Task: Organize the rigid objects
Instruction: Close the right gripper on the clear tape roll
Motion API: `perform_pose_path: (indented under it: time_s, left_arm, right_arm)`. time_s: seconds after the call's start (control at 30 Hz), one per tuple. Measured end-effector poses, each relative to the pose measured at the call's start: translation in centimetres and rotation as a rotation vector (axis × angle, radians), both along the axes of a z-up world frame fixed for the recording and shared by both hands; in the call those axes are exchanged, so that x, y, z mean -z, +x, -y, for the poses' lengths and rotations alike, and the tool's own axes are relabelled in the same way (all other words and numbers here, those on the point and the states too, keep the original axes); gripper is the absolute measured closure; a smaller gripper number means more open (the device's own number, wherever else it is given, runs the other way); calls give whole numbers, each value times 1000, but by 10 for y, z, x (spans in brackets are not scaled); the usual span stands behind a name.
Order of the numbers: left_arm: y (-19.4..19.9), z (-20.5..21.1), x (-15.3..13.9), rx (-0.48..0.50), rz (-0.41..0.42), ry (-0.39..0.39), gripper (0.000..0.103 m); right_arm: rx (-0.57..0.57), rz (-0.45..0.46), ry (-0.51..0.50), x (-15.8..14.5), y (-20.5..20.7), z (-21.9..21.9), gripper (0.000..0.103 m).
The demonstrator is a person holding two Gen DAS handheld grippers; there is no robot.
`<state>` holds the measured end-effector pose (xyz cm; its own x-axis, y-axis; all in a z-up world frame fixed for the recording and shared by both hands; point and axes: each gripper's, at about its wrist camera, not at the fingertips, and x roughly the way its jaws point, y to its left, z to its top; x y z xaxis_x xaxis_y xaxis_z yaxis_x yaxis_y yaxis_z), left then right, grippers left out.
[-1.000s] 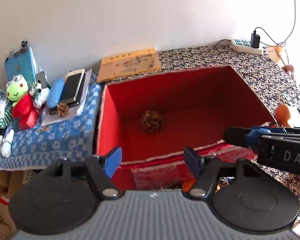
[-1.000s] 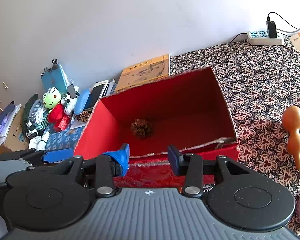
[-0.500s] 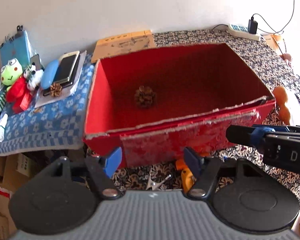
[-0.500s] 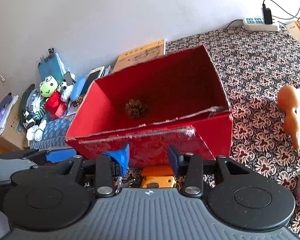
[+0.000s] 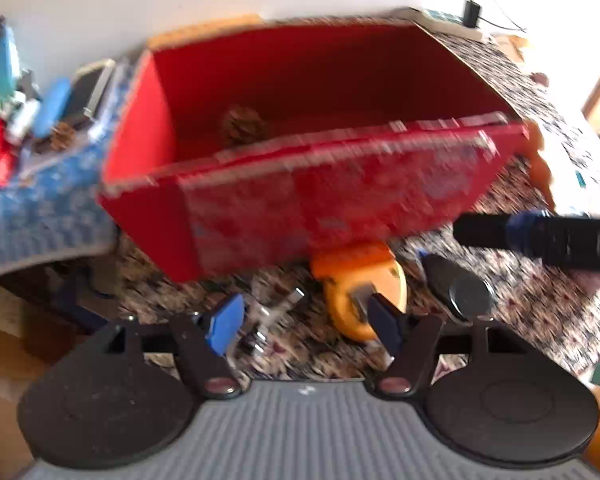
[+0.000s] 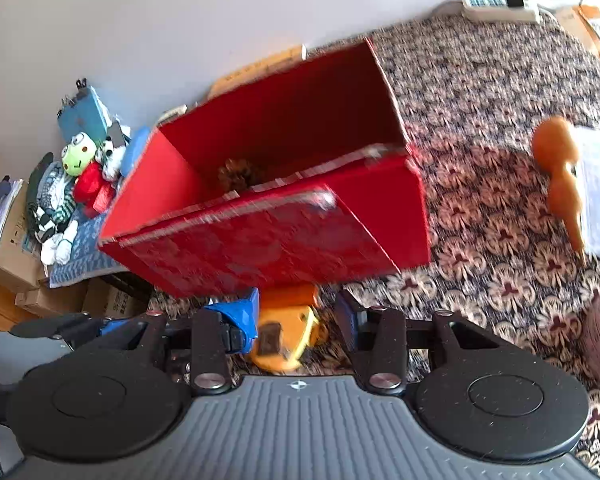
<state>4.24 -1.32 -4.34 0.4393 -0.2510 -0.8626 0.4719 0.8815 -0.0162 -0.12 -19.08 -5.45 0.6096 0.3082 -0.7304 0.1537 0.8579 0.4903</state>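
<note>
Both tools are empty with spread jaws: the left gripper (image 5: 306, 320) is wide, the right gripper (image 6: 296, 316) narrower, and both hang just in front of the red box (image 6: 260, 240), over the orange tape measure (image 6: 286, 332). I think the next grasp goes best when one tool lowers straight and takes the tape measure by its flat sides. The pictures are blurred; the small metal pieces (image 5: 274, 312) in front of the box are hard to name, and only a pine cone (image 6: 236, 174) shows inside it.
</note>
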Motion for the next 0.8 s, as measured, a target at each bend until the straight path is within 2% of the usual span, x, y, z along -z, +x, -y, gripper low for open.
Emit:
perform_pose_path:
  time_s: [0.2,0.33,0.53,0.8]
  left_arm:
    - [-20,0,21,132,-77,-65,32]
    - [-31,5,30,199,-103,-109,31]
    - [-33,12,46,227,-155,-149,31]
    - [-33,17,54,222,-133,-172,33]
  right_arm:
    - [-64,-73,81,22,-13,0,78]
    - [-91,-82,85,32,-17,-9,79]
    - [-144,-72,56,39,-16,-19,85]
    - [-178,-96,-1,49,-8,-23,95]
